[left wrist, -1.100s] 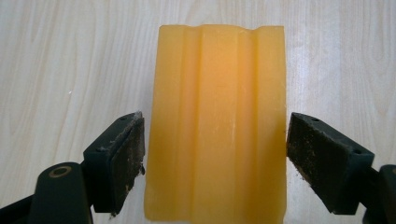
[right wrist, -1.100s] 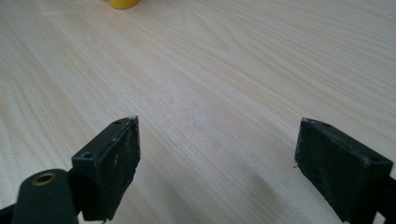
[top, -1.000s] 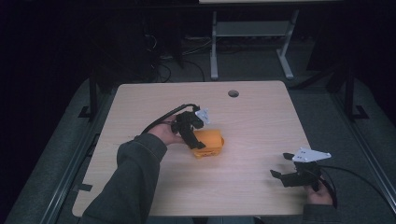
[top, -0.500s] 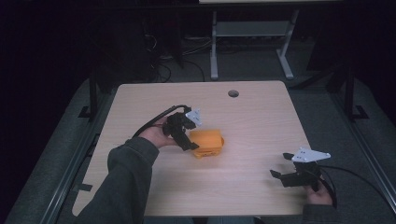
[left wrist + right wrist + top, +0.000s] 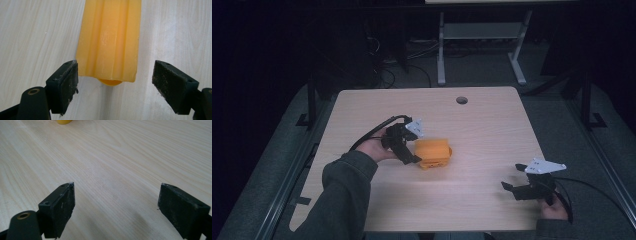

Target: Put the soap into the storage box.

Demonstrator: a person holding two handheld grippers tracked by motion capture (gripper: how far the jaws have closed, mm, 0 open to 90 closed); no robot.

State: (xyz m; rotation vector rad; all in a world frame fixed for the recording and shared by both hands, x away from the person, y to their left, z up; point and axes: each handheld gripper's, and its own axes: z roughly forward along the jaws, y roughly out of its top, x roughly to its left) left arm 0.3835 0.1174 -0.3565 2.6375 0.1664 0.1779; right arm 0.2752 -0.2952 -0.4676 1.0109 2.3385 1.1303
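An orange ribbed plastic block [image 5: 434, 152] lies near the middle of the wooden table [image 5: 482, 125]. My left gripper [image 5: 412, 156] is at its left side, open. In the left gripper view the orange block [image 5: 110, 40] reaches from the top down to the two black jaws, which stand apart at its near end, the left one just touching its corner. My left gripper [image 5: 115, 82] holds nothing. My right gripper [image 5: 508, 189] rests low near the table's front right corner, open and empty. In the right gripper view my right gripper [image 5: 116, 206] faces bare wood, with a bit of the orange block [image 5: 64, 121] at the top edge.
A round cable hole [image 5: 461, 100] sits near the table's far edge. Black cables trail from both grippers. A metal stand [image 5: 477, 45] and dark floor lie beyond the table.
My left gripper has drawn back leftward from over the orange block to its left end. The block stays put. The right gripper has not moved.
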